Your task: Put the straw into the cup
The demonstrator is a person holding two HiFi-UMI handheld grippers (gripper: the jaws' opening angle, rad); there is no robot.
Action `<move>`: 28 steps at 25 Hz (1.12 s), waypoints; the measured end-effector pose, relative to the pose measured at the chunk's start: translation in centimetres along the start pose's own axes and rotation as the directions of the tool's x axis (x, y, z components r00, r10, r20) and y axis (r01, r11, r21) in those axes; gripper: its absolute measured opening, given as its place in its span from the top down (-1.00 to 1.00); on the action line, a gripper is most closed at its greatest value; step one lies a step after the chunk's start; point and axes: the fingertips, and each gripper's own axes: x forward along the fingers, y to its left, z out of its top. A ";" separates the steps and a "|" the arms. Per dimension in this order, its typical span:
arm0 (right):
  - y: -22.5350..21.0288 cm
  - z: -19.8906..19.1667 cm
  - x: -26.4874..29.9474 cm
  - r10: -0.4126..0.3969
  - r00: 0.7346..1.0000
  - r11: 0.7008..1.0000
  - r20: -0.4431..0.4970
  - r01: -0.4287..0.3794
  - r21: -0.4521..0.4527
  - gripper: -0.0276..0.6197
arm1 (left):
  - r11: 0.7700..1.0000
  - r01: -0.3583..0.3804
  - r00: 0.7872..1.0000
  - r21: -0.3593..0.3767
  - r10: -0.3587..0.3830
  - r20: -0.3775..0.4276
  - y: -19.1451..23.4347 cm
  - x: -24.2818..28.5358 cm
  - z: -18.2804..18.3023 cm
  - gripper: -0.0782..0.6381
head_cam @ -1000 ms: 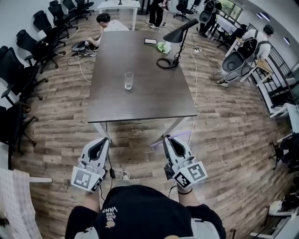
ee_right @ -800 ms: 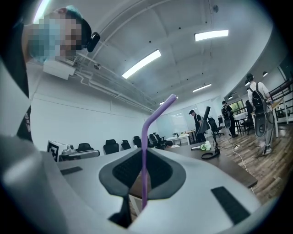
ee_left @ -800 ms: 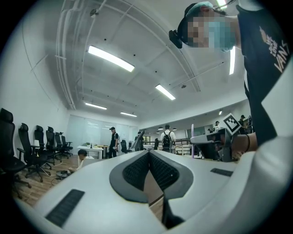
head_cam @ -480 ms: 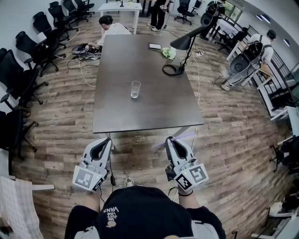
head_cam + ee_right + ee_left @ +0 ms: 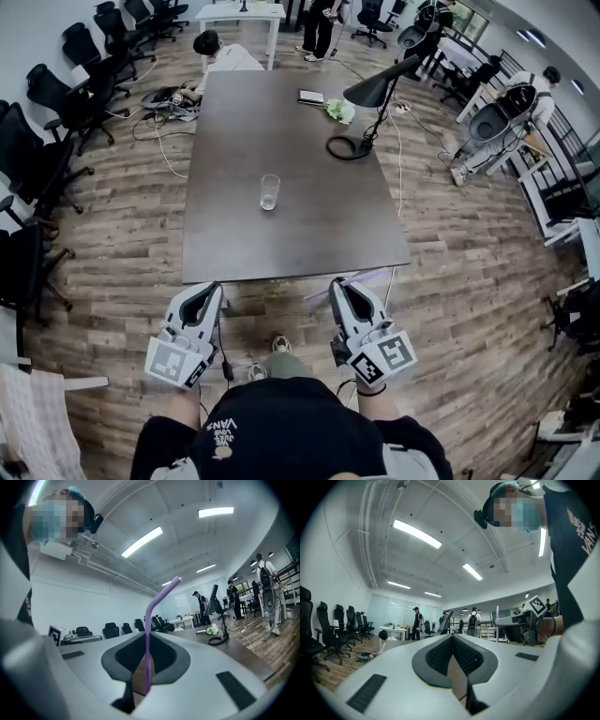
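Shirt print: my black shirt (image 5: 281, 427) reads "VANS", upside down in the head view; the smaller line beside it is, I think, too small to read
Marker cubes: each gripper carries a cube with a black-and-white square pattern, no letters on it
Right gripper (image 5: 336, 284): jaws drawn in to a narrow gap and pinching the purple straw (image 5: 147, 620) between the black ribbed pads
Straw: it runs up out of my right pads, and its bent top leans off to the right in the right gripper view; from the head view it crosses the jaw tips and sticks out on both sides
Left gripper (image 5: 208, 289): jaws pressed together at the tips, nothing between them, touching nothing
Cup (image 5: 270, 191): a clear glass standing upright on the dark table (image 5: 281, 122), ahead of both my grippers and well apart from them, about in line with the space between the two
Table edge: just ahead of both jaw tips, a strip of wooden floor between
Desk lamp (image 5: 375, 86): black, far ahead of my right gripper, beyond the cup
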 end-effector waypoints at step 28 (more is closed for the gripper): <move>-11.1 1.2 9.3 0.089 0.996 0.996 -0.016 -0.089 0.002 0.80 | 0.996 -0.090 0.996 0.019 0.090 -0.011 4.0 12.2 -0.9 0.75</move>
